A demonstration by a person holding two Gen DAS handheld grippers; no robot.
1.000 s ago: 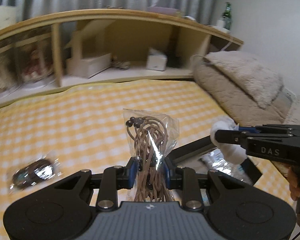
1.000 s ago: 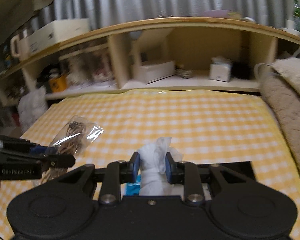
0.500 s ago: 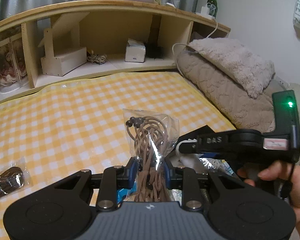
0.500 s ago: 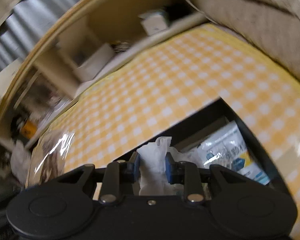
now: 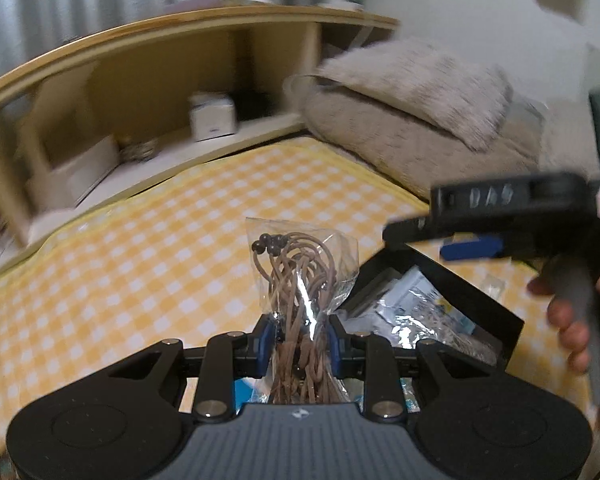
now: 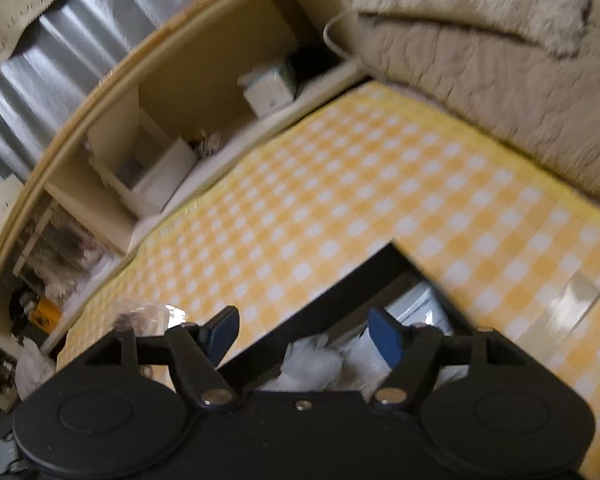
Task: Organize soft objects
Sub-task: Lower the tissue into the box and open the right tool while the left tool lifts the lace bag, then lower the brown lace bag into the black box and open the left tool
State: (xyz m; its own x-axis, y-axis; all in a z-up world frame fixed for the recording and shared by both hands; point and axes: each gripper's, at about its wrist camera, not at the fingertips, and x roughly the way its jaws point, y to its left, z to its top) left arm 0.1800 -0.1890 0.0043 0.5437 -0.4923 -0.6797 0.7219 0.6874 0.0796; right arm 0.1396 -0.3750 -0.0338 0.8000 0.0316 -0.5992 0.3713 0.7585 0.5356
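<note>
Yellow-and-white checked cloth point(image 5: 148, 264) covers the surface, with a curved wooden shelf point(image 5: 148, 80) behind and a beige fluffy pillow point(image 5: 416, 96) at the right. On the cloth sits a black open box point(image 6: 340, 296) with plastic packets and a white soft bundle point(image 6: 312, 364) inside. The left gripper point(image 5: 300, 344) is closed on a clear plastic bag of brown cords point(image 5: 300, 272), held upright beside the box. The right gripper point(image 6: 304, 332) stands wide open over the box, holding nothing.

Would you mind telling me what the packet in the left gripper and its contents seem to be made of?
The packet looks like thin clear plastic film: glossy, crinkled, with bright glare. The cords inside look like matte brown leather or waxed cotton, ending in dark beads.
</note>
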